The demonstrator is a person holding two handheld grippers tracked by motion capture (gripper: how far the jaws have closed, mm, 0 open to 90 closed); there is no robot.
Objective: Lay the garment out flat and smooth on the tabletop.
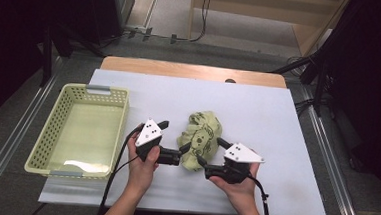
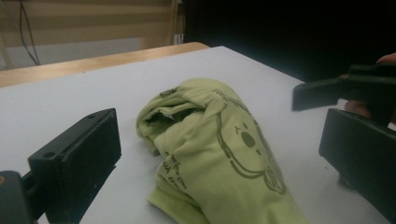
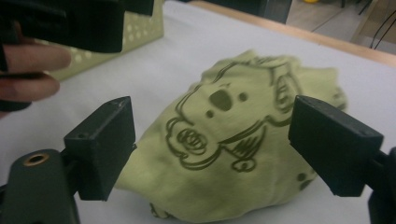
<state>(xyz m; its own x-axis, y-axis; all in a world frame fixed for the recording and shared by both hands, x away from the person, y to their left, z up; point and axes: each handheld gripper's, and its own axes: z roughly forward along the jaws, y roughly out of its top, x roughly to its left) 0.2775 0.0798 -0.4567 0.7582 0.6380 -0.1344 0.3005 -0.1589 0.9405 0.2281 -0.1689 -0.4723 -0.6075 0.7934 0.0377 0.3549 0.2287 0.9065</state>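
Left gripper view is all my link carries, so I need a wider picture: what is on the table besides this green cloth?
Observer: A pale green basket sits on the white table, to the left of the green cloth in the high view.
Operator: Is anything in the basket?
Observer: No, its floor is bare.
Operator: Where is the right gripper?
Observer: The right gripper faces the cloth's printed side, its jaws open on either side of the bundle; I cannot tell whether they touch it.
Operator: And mine, from above?
Observer: The left gripper points at the cloth's left edge, jaws open.
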